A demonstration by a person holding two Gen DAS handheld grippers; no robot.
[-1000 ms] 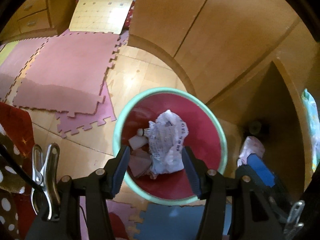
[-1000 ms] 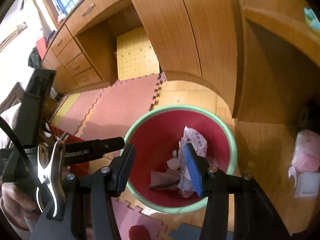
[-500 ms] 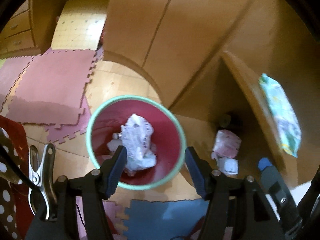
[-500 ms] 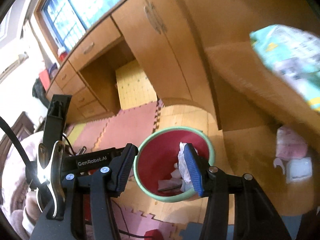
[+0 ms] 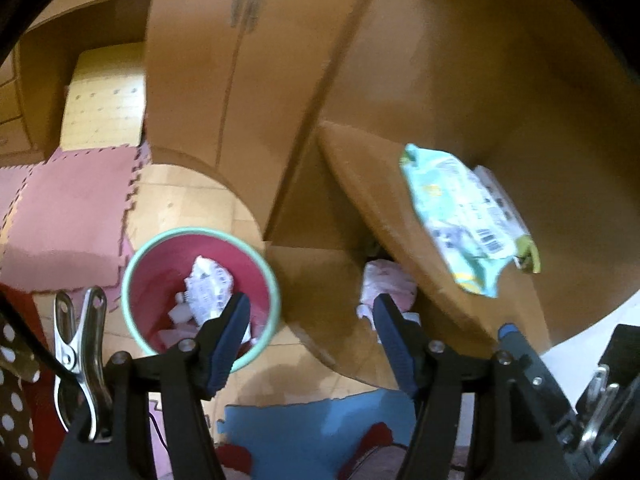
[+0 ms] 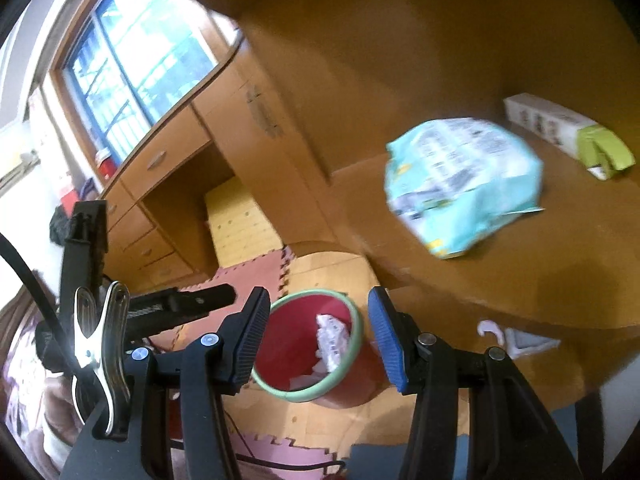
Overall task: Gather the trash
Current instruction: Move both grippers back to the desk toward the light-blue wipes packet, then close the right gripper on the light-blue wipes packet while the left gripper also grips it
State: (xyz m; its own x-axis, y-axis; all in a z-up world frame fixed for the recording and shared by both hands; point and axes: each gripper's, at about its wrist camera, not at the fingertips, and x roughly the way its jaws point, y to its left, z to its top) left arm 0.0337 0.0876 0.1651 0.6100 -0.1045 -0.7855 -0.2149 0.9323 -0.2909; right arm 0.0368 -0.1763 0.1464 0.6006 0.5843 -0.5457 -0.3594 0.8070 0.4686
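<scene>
A red bin with a green rim point(image 5: 136, 264) point(image 6: 352, 354) stands on the floor and holds a crumpled white printed wrapper point(image 5: 208, 286) point(image 6: 332, 338) with other scraps. A pale green crumpled packet point(image 5: 460, 220) point(image 6: 460, 184) lies on the low wooden table point(image 5: 380, 184) point(image 6: 520, 264). My left gripper point(image 5: 312, 324) hangs above the floor between bin and table, its jaws opening with nothing between them. My right gripper point(image 6: 316, 332) is open and empty, high over the bin. The left gripper's body point(image 6: 160, 308) shows at the left of the right wrist view.
A white and green box point(image 6: 568, 132) lies at the table's far end. Pink and white items point(image 5: 388, 284) point(image 6: 516, 340) sit on the floor under the table. Wooden cupboards point(image 5: 240, 80), a desk with drawers point(image 6: 160, 184), pink foam mats point(image 5: 68, 220) and a blue mat point(image 5: 312, 432) surround the bin.
Both grippers have risen and swung right, away from the bin. The bin now looks smaller and the table with the green packet has come into view. The left jaws stand wider.
</scene>
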